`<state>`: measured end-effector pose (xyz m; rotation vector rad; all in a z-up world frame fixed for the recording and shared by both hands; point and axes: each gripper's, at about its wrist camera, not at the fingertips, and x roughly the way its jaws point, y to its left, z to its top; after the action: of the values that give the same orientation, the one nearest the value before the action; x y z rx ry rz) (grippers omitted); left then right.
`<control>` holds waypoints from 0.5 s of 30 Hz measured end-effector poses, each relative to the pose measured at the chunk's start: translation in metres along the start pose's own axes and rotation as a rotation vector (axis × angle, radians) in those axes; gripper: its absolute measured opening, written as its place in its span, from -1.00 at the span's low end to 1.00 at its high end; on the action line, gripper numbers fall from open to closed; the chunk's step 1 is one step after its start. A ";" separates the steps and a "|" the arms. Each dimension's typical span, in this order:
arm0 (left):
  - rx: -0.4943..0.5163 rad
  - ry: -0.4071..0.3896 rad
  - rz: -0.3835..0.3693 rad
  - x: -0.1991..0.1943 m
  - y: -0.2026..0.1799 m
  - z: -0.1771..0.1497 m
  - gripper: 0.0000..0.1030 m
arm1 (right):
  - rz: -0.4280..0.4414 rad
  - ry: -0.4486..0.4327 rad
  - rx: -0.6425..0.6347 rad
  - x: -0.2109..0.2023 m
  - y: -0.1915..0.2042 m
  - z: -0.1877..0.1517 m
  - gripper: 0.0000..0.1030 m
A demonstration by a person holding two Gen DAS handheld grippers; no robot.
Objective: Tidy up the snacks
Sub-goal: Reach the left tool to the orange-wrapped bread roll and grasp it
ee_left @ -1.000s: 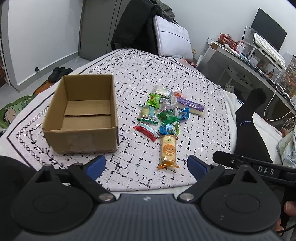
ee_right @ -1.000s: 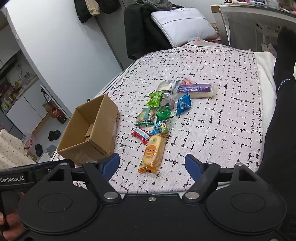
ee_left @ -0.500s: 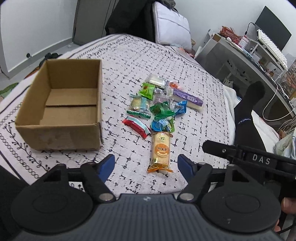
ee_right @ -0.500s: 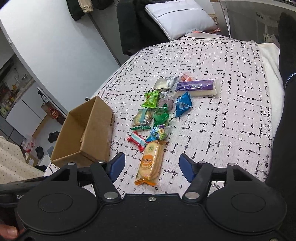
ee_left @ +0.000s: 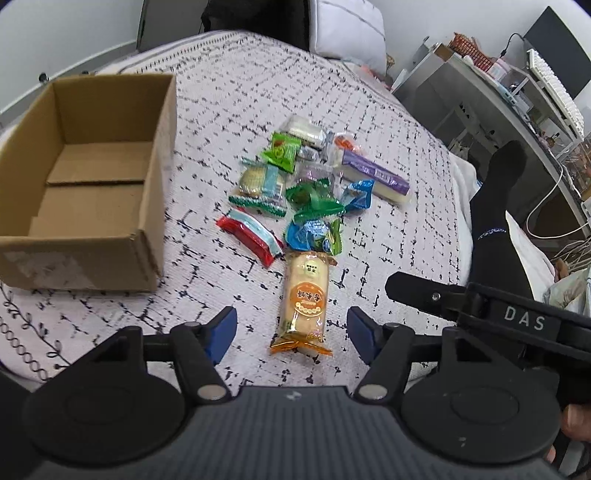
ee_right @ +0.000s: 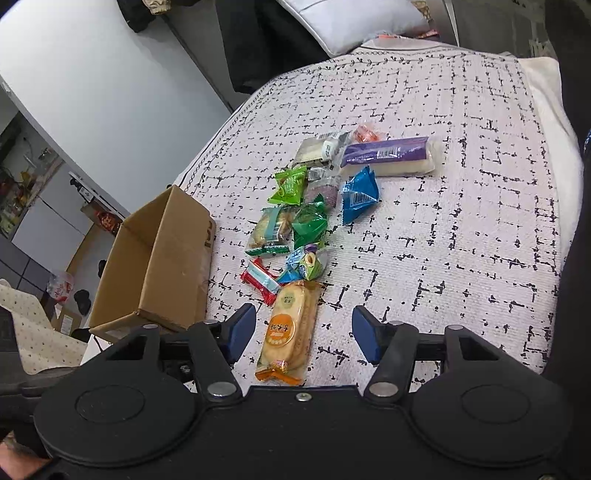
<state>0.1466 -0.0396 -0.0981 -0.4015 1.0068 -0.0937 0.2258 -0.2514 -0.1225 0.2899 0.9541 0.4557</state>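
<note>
An empty cardboard box (ee_left: 92,177) (ee_right: 159,258) stands open on the patterned bedspread, left of a cluster of wrapped snacks. Nearest me lies a long orange biscuit pack (ee_left: 304,299) (ee_right: 290,328). Behind it are a red-and-blue bar (ee_left: 249,236), a blue-green wrapper (ee_left: 314,236), a green candy (ee_left: 312,195), a blue triangular pack (ee_right: 358,194) and a long purple pack (ee_left: 373,177) (ee_right: 388,155). My left gripper (ee_left: 293,332) is open, its blue fingertips either side of the orange pack's near end. My right gripper (ee_right: 303,332) is open too, over the same pack.
A person's dark-socked leg (ee_left: 495,221) lies along the bed's right side. A white pillow (ee_left: 347,29) and dark clothing sit at the bed's far end. A desk with a keyboard (ee_left: 550,92) stands at right. The floor drops off left of the box.
Both grippers have moved forward and down toward the snacks; the orange biscuit pack now lies between each gripper's fingertips. Nothing on the bed has moved.
</note>
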 end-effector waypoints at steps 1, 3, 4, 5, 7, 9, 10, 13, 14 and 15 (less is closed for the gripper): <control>-0.006 0.007 0.001 0.005 0.000 0.001 0.23 | 0.001 0.003 0.001 0.002 -0.001 0.001 0.10; -0.015 0.021 -0.001 0.013 0.000 0.002 0.22 | 0.003 0.007 0.010 0.005 -0.004 0.003 0.09; -0.019 0.029 -0.003 0.018 0.000 0.003 0.22 | 0.003 0.009 0.015 0.007 -0.005 0.004 0.08; -0.022 0.037 -0.004 0.022 0.000 0.004 0.21 | 0.004 0.012 0.018 0.009 -0.007 0.005 0.07; -0.023 0.047 -0.009 0.029 -0.002 0.004 0.21 | 0.004 0.020 0.025 0.014 -0.008 0.007 0.03; -0.024 0.056 -0.009 0.036 -0.003 0.005 0.20 | 0.005 0.030 0.025 0.019 -0.009 0.009 -0.02; -0.026 0.063 -0.012 0.040 -0.003 0.006 0.19 | 0.005 0.034 0.021 0.021 -0.009 0.010 -0.02; -0.040 0.084 -0.017 0.052 -0.003 0.007 0.18 | -0.003 0.047 0.014 0.029 -0.008 0.013 -0.02; -0.056 0.093 -0.022 0.057 -0.002 0.007 0.16 | -0.006 0.052 0.012 0.032 -0.008 0.014 -0.02; -0.068 0.100 -0.026 0.062 -0.002 0.007 0.10 | -0.009 0.054 0.010 0.034 -0.007 0.015 -0.02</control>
<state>0.1862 -0.0551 -0.1436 -0.4762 1.1061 -0.1038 0.2569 -0.2415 -0.1416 0.2837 1.0107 0.4525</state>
